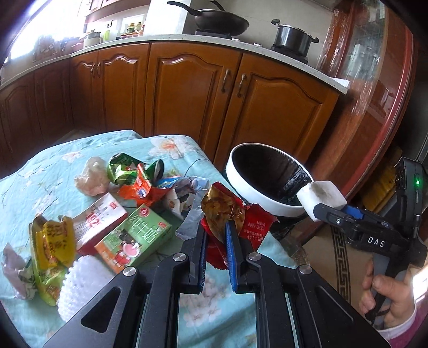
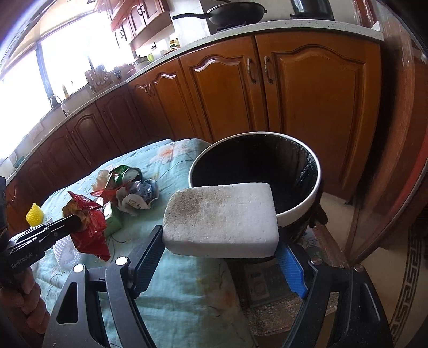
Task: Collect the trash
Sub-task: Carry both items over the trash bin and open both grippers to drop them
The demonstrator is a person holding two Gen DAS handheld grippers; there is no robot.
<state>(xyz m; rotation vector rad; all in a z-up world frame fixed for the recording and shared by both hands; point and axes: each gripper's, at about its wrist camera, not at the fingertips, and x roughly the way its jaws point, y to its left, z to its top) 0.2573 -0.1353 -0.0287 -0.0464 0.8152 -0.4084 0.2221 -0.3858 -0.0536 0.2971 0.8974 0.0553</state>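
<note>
My left gripper (image 1: 215, 227) is shut on a red snack wrapper (image 1: 230, 211) and holds it above the table's right edge; it also shows in the right wrist view (image 2: 88, 222). My right gripper (image 2: 219, 241) is shut on a white foam block (image 2: 220, 218) just before the rim of the white trash bin (image 2: 297, 208) with a black liner. In the left wrist view the block (image 1: 322, 194) sits at the bin's (image 1: 251, 187) near rim. Trash lies on the floral tablecloth (image 1: 53, 166): a green box (image 1: 133, 238), a red-white box (image 1: 100, 219), yellow wrappers (image 1: 52, 246), crumpled packets (image 1: 141, 182).
Wooden kitchen cabinets (image 1: 187, 88) run behind the table and bin. A wok (image 1: 219, 20) and a pot (image 1: 293, 36) sit on the counter. A wooden glass-fronted cupboard (image 1: 374, 93) stands at the right. A white foam net (image 1: 80, 283) lies near the table front.
</note>
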